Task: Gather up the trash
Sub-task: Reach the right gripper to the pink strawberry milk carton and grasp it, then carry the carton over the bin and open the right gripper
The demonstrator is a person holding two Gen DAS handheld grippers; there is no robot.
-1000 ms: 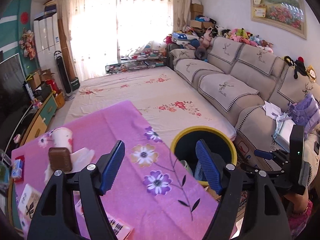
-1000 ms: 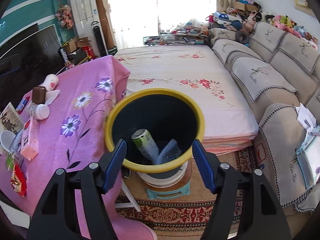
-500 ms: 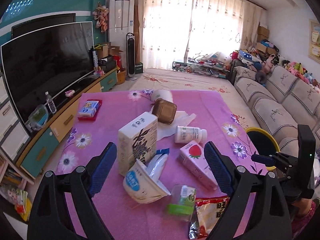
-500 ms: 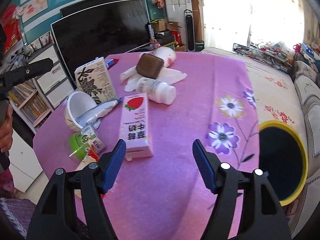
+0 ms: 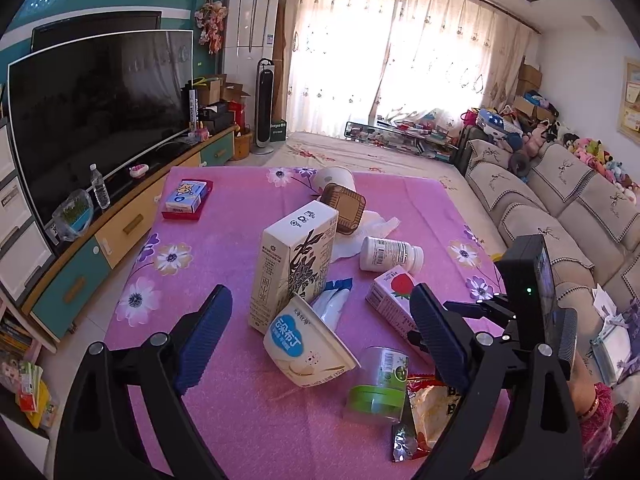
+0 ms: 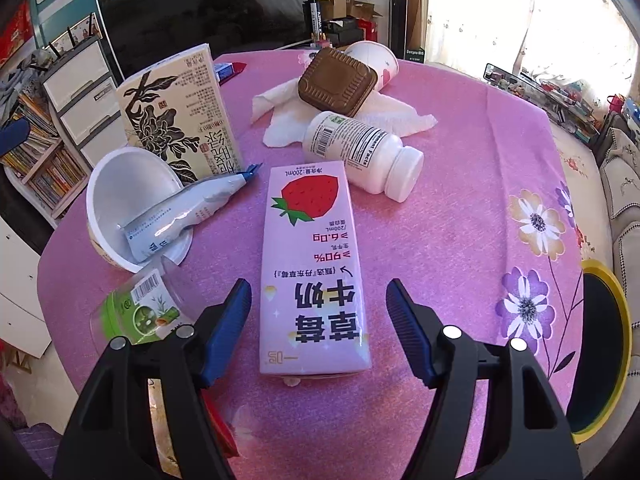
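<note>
Trash lies on the pink flowered tablecloth (image 6: pixel 472 184). A pink strawberry milk carton (image 6: pixel 312 272) lies flat between the open fingers of my right gripper (image 6: pixel 318 308); it also shows in the left wrist view (image 5: pixel 390 306). A white pill bottle (image 6: pixel 360 156), a tall cream carton (image 6: pixel 180 116), a white bowl (image 6: pixel 124 208) with a foil pouch, a green-lidded cup (image 6: pixel 140 308) and a brown square tray (image 6: pixel 338 82) on a tissue lie around it. My left gripper (image 5: pixel 320 336) is open above the bowl (image 5: pixel 306 346). The yellow-rimmed bin (image 6: pixel 604 344) stands at the right.
A snack bag (image 5: pixel 424 412) lies at the table's near edge. A blue box on a red tray (image 5: pixel 186 198) sits at the far left corner. A TV and cabinet (image 5: pixel 92 112) stand left, a sofa (image 5: pixel 560 208) right.
Both grippers swung from the bin to the table. My right gripper has come down close over the strawberry carton. My left gripper has moved nearer to the bowl.
</note>
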